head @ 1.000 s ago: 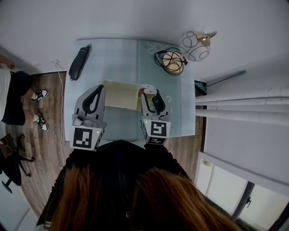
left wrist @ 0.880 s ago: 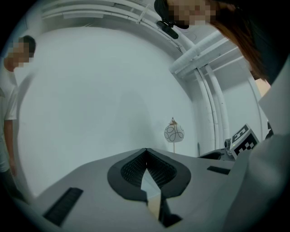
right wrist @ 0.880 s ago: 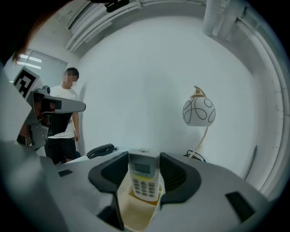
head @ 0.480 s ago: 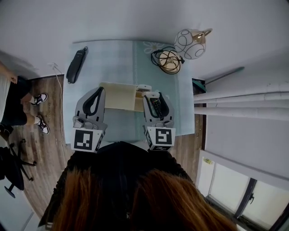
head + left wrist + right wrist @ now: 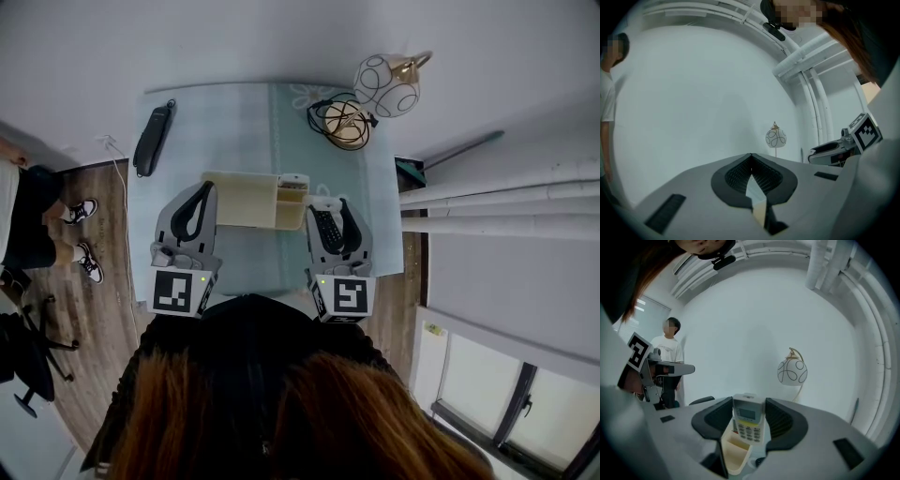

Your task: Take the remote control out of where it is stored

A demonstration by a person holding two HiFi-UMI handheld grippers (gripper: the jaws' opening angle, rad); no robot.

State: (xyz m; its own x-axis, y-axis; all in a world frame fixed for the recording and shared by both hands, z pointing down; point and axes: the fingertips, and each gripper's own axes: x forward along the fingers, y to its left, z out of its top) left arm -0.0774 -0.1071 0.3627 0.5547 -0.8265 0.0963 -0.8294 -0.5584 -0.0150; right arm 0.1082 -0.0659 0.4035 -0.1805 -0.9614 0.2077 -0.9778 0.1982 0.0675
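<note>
1. Currently, right tongs (image 5: 749, 405) clamp the remote control (image 5: 748, 423), held just beside the right end of the beige storage box (image 5: 246, 199).
2. Left tongs (image 5: 751, 164) pinch the box's left wall on the surface (image 5: 253, 122).

Both clamped (near level): left hand-held gripper (image 5: 205, 185), right hand-held gripper (image 5: 325, 205).

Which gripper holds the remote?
The right gripper: its jaws clamp the white remote. The left gripper is shut instead on the wall of the beige box.
</note>
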